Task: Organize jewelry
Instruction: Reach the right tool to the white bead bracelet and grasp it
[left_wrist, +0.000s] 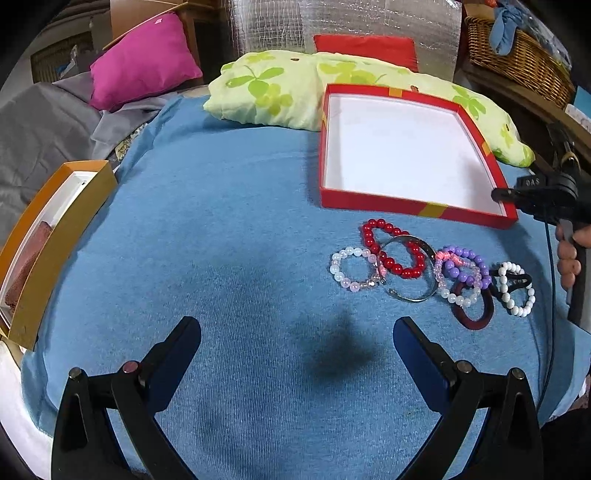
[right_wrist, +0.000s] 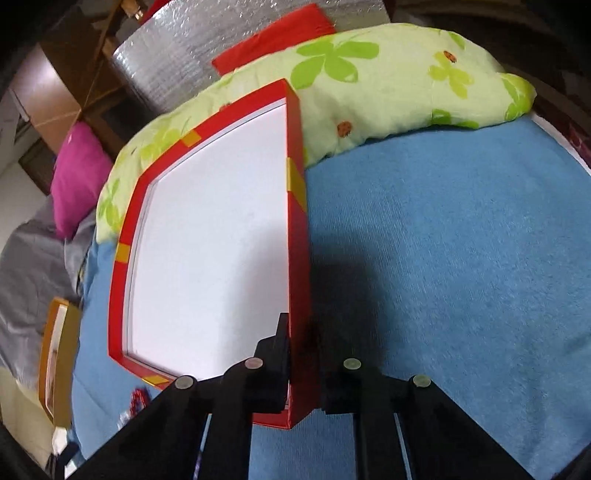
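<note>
As right tool (right_wrist: 301, 343) grips red box (right_wrist: 299, 258) wall

The black right gripper (right_wrist: 301, 354) hides part of the red cardboard box's (right_wrist: 299, 229) wall; blurred red beads (right_wrist: 137, 399) peek beside it; the orange box (left_wrist: 55, 236) is cut off at the left edge.

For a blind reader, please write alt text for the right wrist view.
The right claw is closed on the near wall of an empty red box with a white inside, which lies on a blue blanket. A green flowered pillow lies behind the box.
</note>
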